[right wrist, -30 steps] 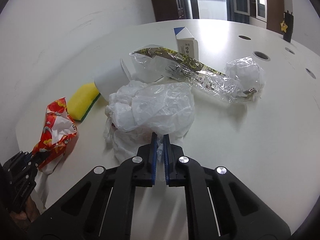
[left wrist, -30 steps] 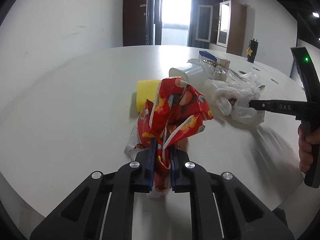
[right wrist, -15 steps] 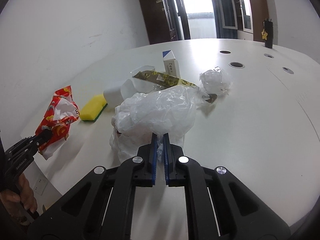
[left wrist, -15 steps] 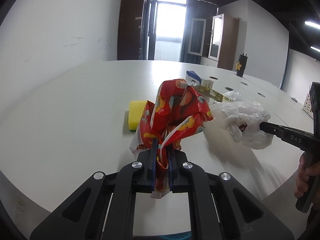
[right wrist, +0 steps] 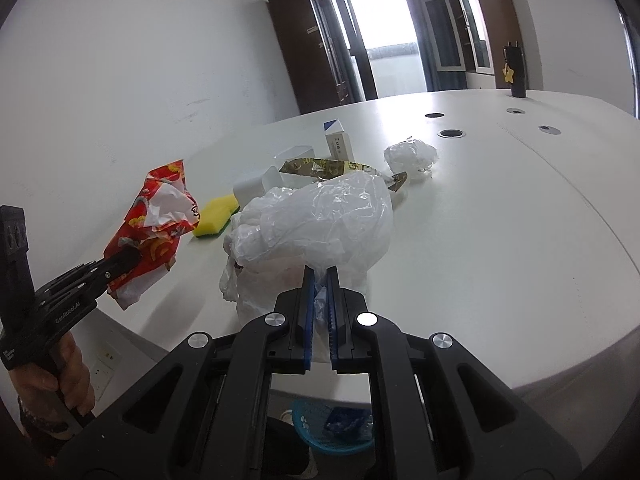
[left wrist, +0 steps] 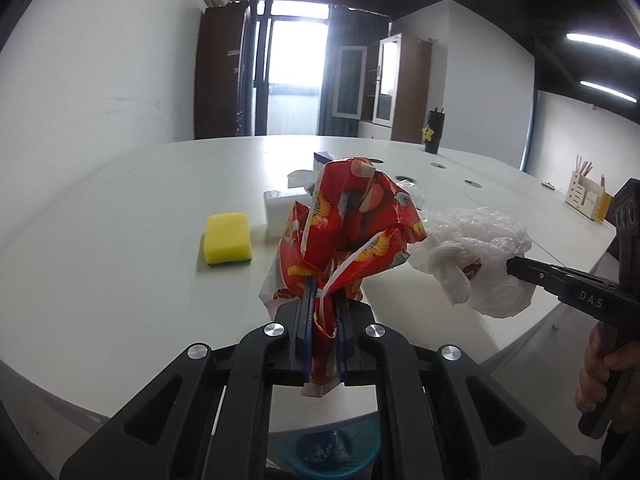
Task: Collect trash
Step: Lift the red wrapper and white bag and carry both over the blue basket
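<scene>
My left gripper (left wrist: 322,294) is shut on a crumpled red snack wrapper (left wrist: 348,228) and holds it above the table's near edge; it also shows in the right wrist view (right wrist: 154,226). My right gripper (right wrist: 319,280) is shut on a crumpled white plastic bag (right wrist: 320,224), lifted off the table; it also shows in the left wrist view (left wrist: 480,256). A blue trash basket (left wrist: 328,450) stands on the floor below the table edge, under both grippers (right wrist: 336,426).
On the white table (left wrist: 120,264) lie a yellow sponge (left wrist: 227,244), a white tub (left wrist: 278,212), a small blue-and-white carton (right wrist: 338,140), a gold-patterned clear wrapper (right wrist: 324,168) and a balled clear bag (right wrist: 412,156). A wooden organiser (left wrist: 586,196) stands far right.
Both grippers have lifted their trash off the table and drawn back past the near edge. The blue trash basket has come into view below.
</scene>
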`<state>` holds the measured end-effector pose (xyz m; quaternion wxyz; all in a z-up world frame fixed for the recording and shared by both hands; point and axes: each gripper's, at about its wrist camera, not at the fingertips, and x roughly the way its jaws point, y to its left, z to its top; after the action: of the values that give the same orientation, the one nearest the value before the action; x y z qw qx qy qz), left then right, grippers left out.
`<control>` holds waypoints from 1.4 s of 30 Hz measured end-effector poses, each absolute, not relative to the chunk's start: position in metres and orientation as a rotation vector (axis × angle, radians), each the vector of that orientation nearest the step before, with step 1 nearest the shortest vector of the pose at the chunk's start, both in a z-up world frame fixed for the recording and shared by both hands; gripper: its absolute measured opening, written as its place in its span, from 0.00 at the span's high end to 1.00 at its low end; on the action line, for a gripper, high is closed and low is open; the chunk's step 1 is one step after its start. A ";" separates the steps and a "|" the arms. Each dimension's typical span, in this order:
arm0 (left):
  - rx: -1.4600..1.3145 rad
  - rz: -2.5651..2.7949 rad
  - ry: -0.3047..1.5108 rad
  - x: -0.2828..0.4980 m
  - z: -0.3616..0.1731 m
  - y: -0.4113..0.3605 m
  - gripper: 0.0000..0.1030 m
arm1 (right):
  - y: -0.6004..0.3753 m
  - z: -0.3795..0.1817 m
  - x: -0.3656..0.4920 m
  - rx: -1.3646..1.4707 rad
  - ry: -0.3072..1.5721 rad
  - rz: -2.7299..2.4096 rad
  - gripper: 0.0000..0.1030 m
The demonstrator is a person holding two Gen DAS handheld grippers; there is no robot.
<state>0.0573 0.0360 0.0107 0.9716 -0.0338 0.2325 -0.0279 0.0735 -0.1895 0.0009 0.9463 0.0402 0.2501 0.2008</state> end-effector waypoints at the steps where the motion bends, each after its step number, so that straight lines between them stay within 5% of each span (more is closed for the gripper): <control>1: -0.059 -0.069 0.470 0.053 0.009 0.032 0.93 | -0.189 0.000 0.066 0.063 0.498 0.398 0.95; 17: -0.102 -0.200 0.544 -0.004 -0.017 0.026 0.93 | -0.205 -0.002 -0.012 -0.029 0.476 0.462 0.95; 42: -0.281 -0.281 0.782 -0.027 -0.114 0.044 0.93 | -0.218 -0.102 -0.052 -0.048 0.705 0.508 0.95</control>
<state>-0.0270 0.0435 -0.1140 0.9054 -0.1358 0.3787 -0.1358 -0.0520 -0.2178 -0.1019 0.9069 -0.0234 0.3413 0.2460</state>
